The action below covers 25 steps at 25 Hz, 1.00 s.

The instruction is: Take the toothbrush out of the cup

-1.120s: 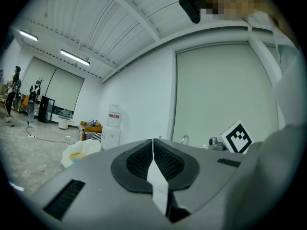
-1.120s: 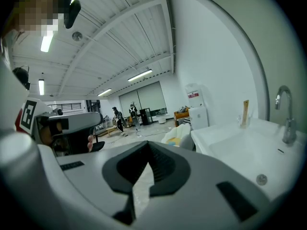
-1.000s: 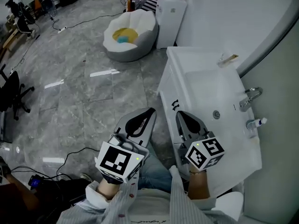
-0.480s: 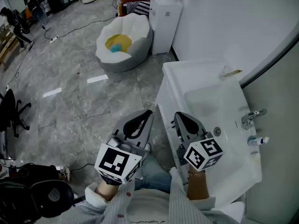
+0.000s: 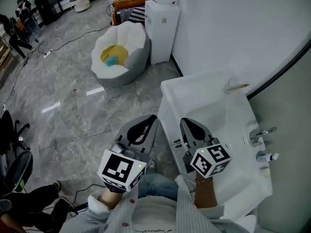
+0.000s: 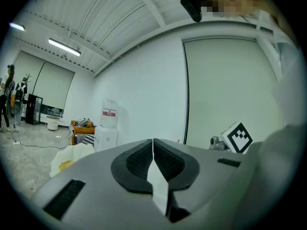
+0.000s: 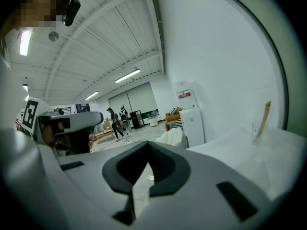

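One cup (image 5: 231,87), one toothbrush (image 5: 240,86), one sink (image 5: 194,89).
Left gripper (image 5: 154,117) and right gripper (image 5: 184,121) are held closed, empty; the cup is set at the far rim.

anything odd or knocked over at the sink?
Nothing stands out. The cup stands upright at the far corner of the sink, with the toothbrush leaning in it, and no spill shows. The left hand-held gripper and right hand-held gripper are shut and empty.

Support: white washstand (image 5: 190,89) | on it: clear cup (image 5: 230,87) at far corner, faucet (image 5: 256,135), possibly a tube (image 5: 266,156)
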Each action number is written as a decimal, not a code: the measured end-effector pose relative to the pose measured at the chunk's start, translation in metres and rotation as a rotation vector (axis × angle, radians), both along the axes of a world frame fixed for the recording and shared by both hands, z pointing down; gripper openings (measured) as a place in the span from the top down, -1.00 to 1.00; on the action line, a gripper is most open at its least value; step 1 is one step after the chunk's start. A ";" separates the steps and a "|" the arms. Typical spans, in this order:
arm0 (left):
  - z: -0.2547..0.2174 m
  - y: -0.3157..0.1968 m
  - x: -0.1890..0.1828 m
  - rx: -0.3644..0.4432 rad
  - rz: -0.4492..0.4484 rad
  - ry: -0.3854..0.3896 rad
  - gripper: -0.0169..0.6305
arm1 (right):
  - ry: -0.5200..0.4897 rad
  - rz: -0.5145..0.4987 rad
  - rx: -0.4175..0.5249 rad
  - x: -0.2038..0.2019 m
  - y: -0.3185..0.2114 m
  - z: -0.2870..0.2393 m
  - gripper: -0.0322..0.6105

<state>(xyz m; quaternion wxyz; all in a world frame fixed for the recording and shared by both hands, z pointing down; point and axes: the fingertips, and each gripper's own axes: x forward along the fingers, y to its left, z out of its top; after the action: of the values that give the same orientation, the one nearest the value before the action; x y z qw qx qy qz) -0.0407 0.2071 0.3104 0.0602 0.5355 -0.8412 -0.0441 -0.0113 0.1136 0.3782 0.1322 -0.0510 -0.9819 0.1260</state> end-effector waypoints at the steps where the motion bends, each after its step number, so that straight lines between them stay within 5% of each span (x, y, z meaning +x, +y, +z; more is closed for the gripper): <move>1: 0.000 -0.005 -0.003 0.000 0.008 -0.003 0.88 | -0.001 0.004 0.001 -0.003 -0.005 0.000 0.87; 16: -0.001 -0.081 -0.025 0.021 0.156 -0.010 0.88 | 0.002 0.147 -0.024 -0.006 -0.066 0.007 0.87; 25: 0.004 -0.146 -0.062 0.023 0.330 -0.007 0.88 | 0.006 0.310 -0.025 -0.032 -0.118 0.013 0.87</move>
<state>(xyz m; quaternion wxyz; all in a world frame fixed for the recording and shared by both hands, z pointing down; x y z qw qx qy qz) -0.1025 0.0607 0.3145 0.0576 0.6672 -0.7415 -0.0412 -0.0434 -0.0047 0.3913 0.1135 0.0998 -0.9759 0.1574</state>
